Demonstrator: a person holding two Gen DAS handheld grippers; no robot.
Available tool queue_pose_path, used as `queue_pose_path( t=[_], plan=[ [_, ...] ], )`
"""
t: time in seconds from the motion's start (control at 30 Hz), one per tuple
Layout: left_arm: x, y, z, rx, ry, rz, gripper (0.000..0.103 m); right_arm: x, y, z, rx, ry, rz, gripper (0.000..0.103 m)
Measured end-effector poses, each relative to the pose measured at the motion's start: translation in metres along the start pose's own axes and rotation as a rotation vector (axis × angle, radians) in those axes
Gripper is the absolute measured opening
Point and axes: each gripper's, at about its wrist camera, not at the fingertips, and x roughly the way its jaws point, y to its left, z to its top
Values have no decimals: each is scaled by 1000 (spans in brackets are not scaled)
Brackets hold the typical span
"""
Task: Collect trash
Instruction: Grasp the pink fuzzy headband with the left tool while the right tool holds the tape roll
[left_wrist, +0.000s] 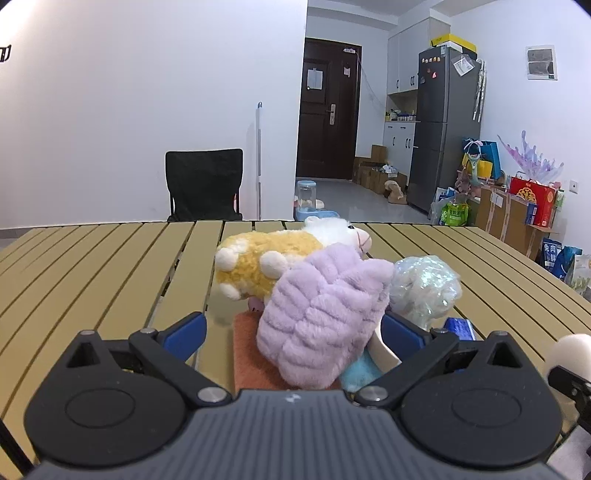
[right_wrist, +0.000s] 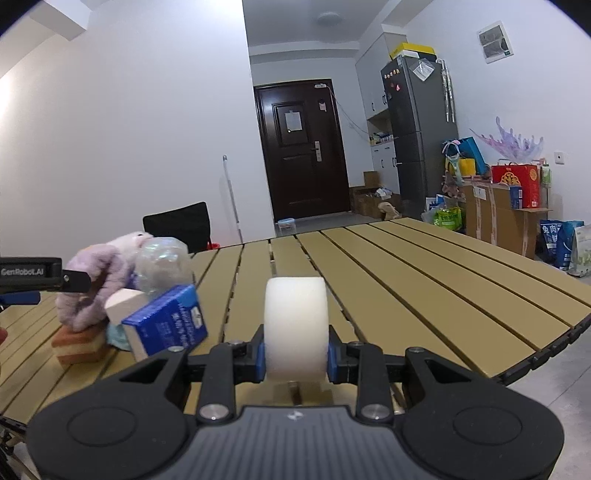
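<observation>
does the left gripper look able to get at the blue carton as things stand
Probably not directly. The left gripper is open, but the purple plush fills the gap between its fingers, and the blue carton lies off to the right behind it, beside the crumpled plastic.

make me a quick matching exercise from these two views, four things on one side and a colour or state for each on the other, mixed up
Things:
1. white foam block
2. blue carton
3. lilac plush
4. left gripper

States:
A. jaws spread wide, either side of the pile
B. clamped in the right gripper
C. tilted against the pile
D. fluffy, on top of the brown sponge

Pairs: 1-B, 2-C, 3-D, 4-A
</observation>
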Motion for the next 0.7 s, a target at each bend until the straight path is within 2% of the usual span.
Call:
queue_pose_path(
  t=[0.17,0.23,0.3,0.43,0.5,0.57,0.6,0.7],
  plan=[
    [14,2,0,-33,14,-23,98,1,-4,0,-5,7,-11,28],
    [20,2,0,-49,33,-31,93,1,-6,0,2,13,-13,28],
    [24,1,-1,-60,48,-39,83,1,-7,0,10,20,-11,29],
    [22,-1,-2,-62,58,-46,70,-4,-4,0,5,20,2,28],
    [18,0,-3,-55,53,-52,53,-6,-2,1,8,26,13,28],
    [12,0,-2,-53,48,-53,43,-11,-4,2,17,29,22,28],
    [11,2,-2,-59,49,-59,39,-12,-4,2,19,28,25,28],
    [4,8,-2,-73,45,-63,38,-17,0,2,19,21,32,28]
  ],
)
